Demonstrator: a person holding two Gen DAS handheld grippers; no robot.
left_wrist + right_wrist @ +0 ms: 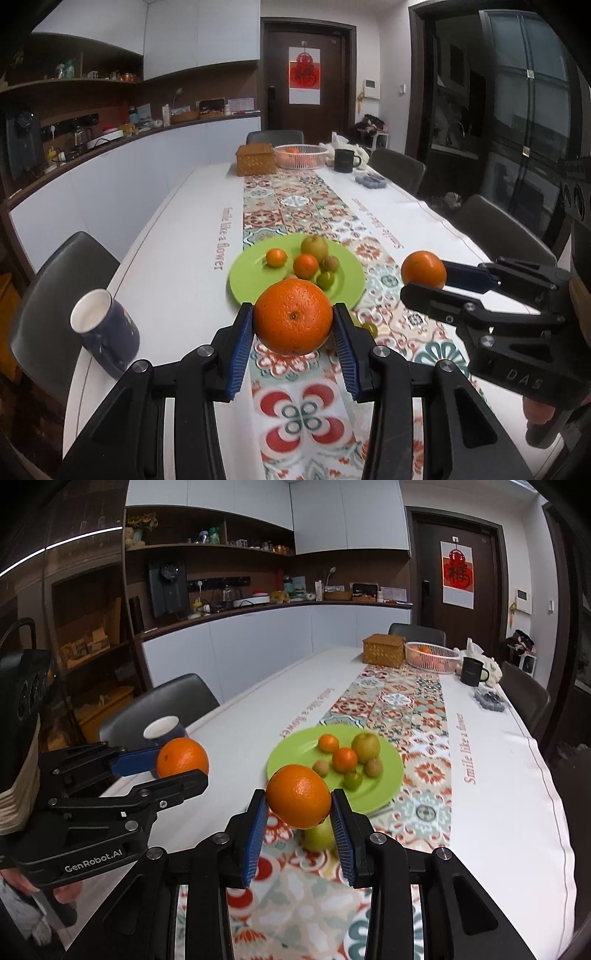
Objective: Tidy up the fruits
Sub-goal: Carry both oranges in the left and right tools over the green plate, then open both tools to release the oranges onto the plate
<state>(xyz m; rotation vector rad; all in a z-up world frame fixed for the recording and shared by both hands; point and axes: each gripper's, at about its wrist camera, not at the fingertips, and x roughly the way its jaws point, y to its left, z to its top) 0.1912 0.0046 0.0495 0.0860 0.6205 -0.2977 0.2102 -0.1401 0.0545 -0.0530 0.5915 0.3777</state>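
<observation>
My left gripper (pixel 293 319) is shut on a large orange (pixel 293 315) and holds it above the table, just in front of the green plate (pixel 251 275). My right gripper (pixel 298 803) is shut on a second orange (pixel 298 795), also held in the air near the plate (pixel 388 775). Each gripper shows in the other's view, the right one (pixel 424 275) with its orange (pixel 423 268) and the left one (pixel 181 762) with its orange (pixel 182 757). The plate holds small oranges, a pear and several small green and brown fruits. A green fruit (pixel 319 836) lies on the runner under the right gripper.
A blue mug (pixel 105 334) stands at the table's left edge. At the far end are a wicker box (pixel 255 159), a pink basket with fruit (pixel 301 156), a black mug (pixel 345 160) and a dish of blueberries (pixel 370 181). Dark chairs surround the table.
</observation>
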